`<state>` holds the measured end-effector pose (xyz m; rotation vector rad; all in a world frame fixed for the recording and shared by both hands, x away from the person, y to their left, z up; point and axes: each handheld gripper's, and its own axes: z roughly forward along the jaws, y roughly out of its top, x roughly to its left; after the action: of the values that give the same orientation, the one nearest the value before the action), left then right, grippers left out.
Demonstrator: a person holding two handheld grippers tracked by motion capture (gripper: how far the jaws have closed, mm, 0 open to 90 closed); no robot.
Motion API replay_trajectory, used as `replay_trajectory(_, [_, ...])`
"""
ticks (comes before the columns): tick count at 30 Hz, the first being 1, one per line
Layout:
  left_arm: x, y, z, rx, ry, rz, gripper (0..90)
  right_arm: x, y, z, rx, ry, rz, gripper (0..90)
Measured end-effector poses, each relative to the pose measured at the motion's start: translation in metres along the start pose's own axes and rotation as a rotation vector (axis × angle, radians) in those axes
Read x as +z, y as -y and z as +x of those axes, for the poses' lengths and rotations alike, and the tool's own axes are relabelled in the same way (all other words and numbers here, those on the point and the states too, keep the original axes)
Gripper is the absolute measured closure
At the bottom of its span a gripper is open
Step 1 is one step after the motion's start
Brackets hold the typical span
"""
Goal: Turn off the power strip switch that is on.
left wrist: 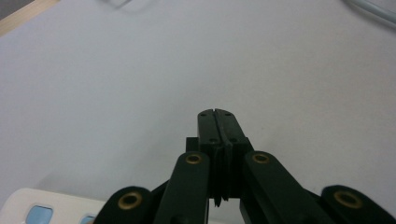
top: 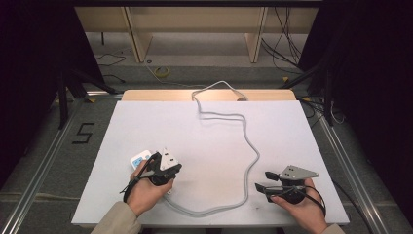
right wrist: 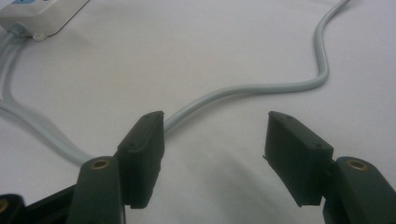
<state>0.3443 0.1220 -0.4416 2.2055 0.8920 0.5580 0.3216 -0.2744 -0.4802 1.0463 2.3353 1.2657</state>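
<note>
– Where is the power strip [top: 140, 159]?
– Near left on the white table [top: 209, 131], just beside your left gripper [left wrist: 217, 113], whose jaws are pressed together on nothing.
– And the right gripper [right wrist: 215, 140]?
– Its jaws are spread wide, near the grey cord [right wrist: 261, 87].

The high view looks forward and down over the whole white table [top: 209, 131]. Each gripper view rides low, skimming close along the tabletop. The high and right gripper views share the grey cable [top: 253, 156] [right wrist: 261, 86] and power strip [top: 140, 159] [right wrist: 39, 14].
</note>
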Motion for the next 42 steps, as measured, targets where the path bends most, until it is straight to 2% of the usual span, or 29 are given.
replay_trajectory(9, [-0.001, 0.001, 0.003, 0.002, -0.02, 0.005, 89.5, 0.0, 0.0, 0.0, -0.011, -0.006, -0.002, 38.4])
replay_trajectory(14, [-0.002, 0.002, 0.004, -0.013, -0.026, -0.001, 89.5, -0.001, -0.001, 0.001, -0.014, -0.01, -0.003, 38.4])
replay_trajectory(42, [-0.007, 0.005, 0.015, -0.042, -0.065, 0.032, 89.5, -0.001, -0.002, 0.003, -0.039, -0.001, 0.013, 38.6])
